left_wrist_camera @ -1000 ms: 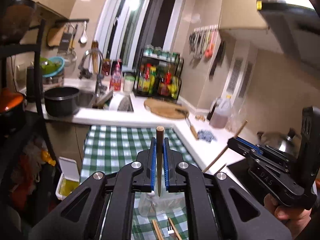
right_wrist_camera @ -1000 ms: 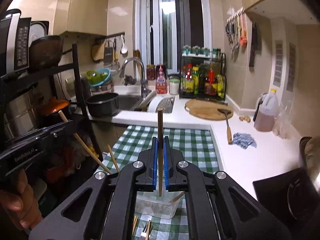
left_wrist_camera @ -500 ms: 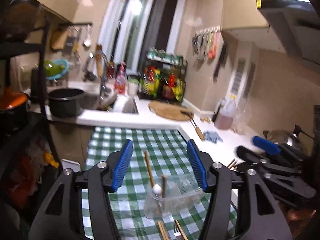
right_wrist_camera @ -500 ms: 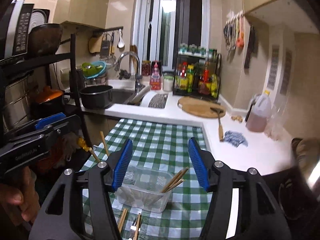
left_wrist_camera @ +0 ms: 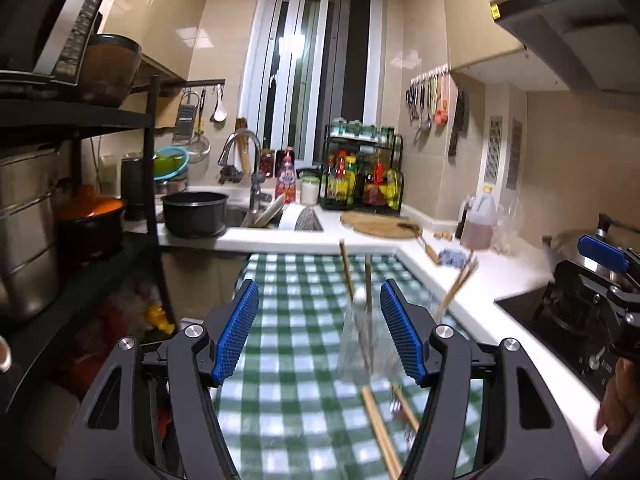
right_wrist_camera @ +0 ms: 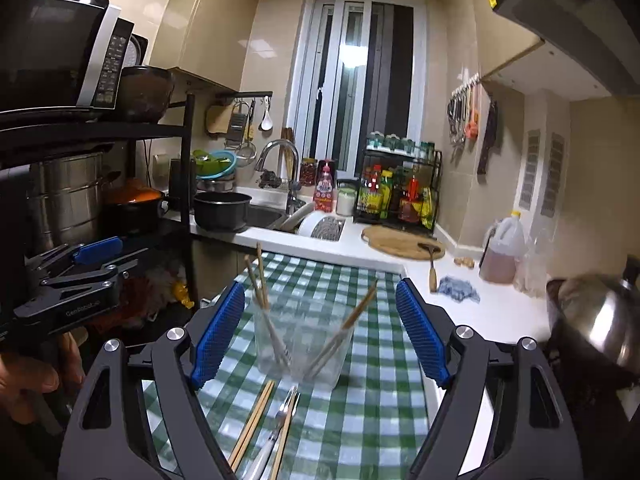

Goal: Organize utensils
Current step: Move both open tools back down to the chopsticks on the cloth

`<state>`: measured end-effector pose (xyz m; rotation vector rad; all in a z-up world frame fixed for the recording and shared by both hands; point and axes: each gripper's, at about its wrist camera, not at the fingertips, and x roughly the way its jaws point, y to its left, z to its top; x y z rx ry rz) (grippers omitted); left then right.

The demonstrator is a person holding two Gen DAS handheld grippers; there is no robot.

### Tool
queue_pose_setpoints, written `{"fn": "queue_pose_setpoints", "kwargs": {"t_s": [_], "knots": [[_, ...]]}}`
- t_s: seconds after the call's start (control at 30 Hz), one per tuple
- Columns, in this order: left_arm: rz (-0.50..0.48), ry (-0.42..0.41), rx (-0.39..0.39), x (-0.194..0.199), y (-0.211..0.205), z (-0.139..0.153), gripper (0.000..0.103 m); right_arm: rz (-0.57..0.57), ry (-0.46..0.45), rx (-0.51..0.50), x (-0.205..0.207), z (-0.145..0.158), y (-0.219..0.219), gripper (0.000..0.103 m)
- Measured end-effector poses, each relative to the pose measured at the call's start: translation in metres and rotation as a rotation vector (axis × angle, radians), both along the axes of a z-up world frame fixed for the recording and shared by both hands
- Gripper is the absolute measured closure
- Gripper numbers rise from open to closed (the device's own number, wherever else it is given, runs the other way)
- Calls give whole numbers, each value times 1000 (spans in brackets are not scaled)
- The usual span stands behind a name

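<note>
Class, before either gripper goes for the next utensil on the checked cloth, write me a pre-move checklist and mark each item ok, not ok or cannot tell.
1. Left gripper empty, jaws opening: ok.
2. Right gripper empty, jaws opening: ok.
3. Clear plastic container upright on green checked tablecloth: ok.
4. Wooden chopsticks in container fully settled: cannot tell, blurred.
5. Loose wooden chopsticks and small fork lying unobstructed before the container: ok.

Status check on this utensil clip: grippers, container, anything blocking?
Left gripper and right gripper opening, nothing between pads. Chopsticks standing in clear container. Loose chopsticks and fork on tablecloth; path clear.
</note>
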<state>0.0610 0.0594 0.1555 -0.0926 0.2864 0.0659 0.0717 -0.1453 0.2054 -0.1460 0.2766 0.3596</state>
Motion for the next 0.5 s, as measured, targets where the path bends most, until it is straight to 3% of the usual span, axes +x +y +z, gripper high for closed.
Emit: {"fn": "queue_pose_setpoints", "kwargs": {"t_s": [0.33, 0.5], "knots": [[-22, 172, -17, -26, -10, -74, 41, -52, 198, 62, -10, -80, -35, 31], [-9, 204, 1, -28, -15, -95, 41, -76, 268, 34, -6, -124, -37, 39]]}}
